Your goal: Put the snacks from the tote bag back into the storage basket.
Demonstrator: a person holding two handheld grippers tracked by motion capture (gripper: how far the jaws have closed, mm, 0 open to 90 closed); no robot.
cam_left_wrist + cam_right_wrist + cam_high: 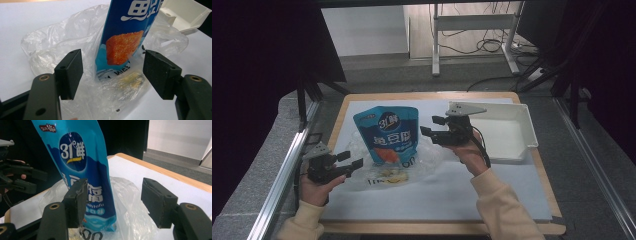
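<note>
Both released: left gripper (346, 164) at the pouch's 8 o'clock, right gripper (432, 127) at its 3, flanking the blue pouch (388, 134) standing mid-desk in a clear plastic bag (422, 159), probably to bag or unbag; white tray (524, 131) further right.

A blue foil snack pouch (386, 134), printed with white characters and an orange tofu cube, is seen standing upright at the middle of the white table cover. Its base is sunk in a crumpled clear plastic bag (428, 156), which is spread flat around it and bears black lettering.
</note>
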